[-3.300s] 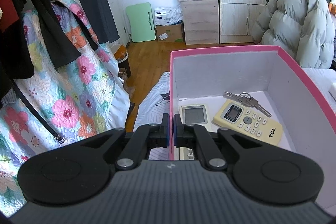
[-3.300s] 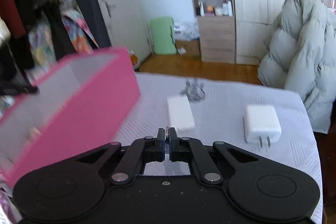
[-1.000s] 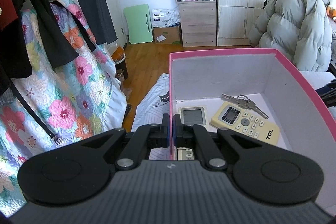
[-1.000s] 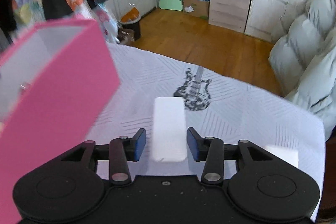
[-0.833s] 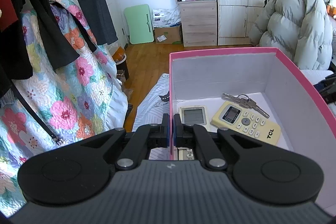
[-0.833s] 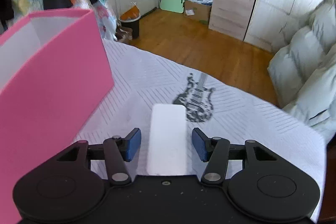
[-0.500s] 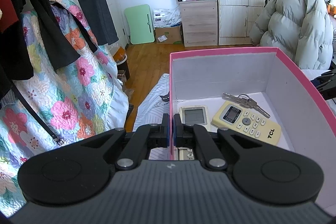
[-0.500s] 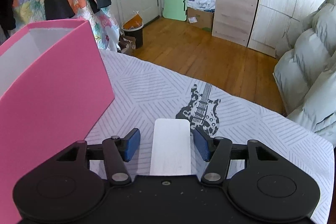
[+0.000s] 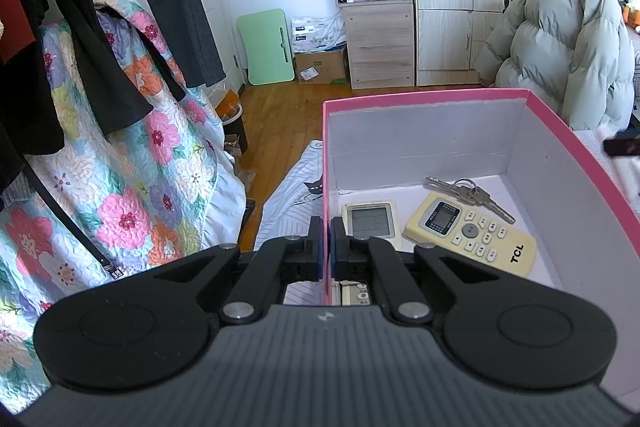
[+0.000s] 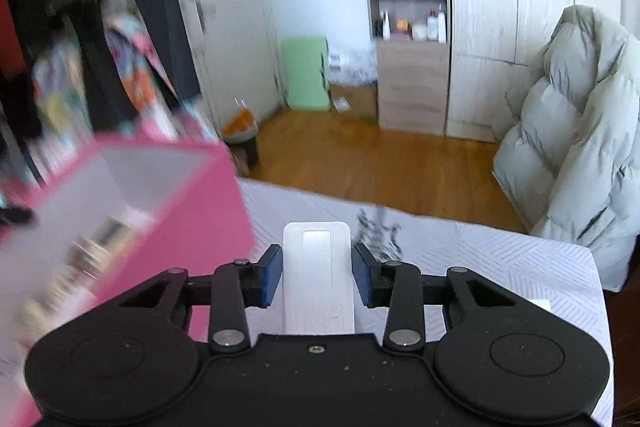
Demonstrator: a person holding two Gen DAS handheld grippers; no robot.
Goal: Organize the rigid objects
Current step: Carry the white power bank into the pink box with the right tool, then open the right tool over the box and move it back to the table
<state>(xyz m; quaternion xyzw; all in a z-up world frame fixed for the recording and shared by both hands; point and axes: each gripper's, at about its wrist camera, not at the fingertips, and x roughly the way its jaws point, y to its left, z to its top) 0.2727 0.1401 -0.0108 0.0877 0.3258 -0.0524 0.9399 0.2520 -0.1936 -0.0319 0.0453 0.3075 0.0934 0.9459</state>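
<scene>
My left gripper is shut on the near left wall of the pink box. Inside the box lie a yellow remote, a bunch of keys and a grey-white remote with a display. In the right wrist view a flat white device sits between the blue pads of my right gripper. Its jaws are closing and the pads press on the device's two long sides. The device is held above the patterned cloth, just right of the blurred pink box.
A white cloth with a guitar print covers the table, and its far edge drops to a wooden floor. A white charger corner shows at the right. A puffy jacket stands at the right, a floral quilt and hanging clothes at the left.
The right gripper's jaws closed onto the white device, and it rose off the cloth, swinging towards the pink box. The left gripper stayed shut on the box wall.
</scene>
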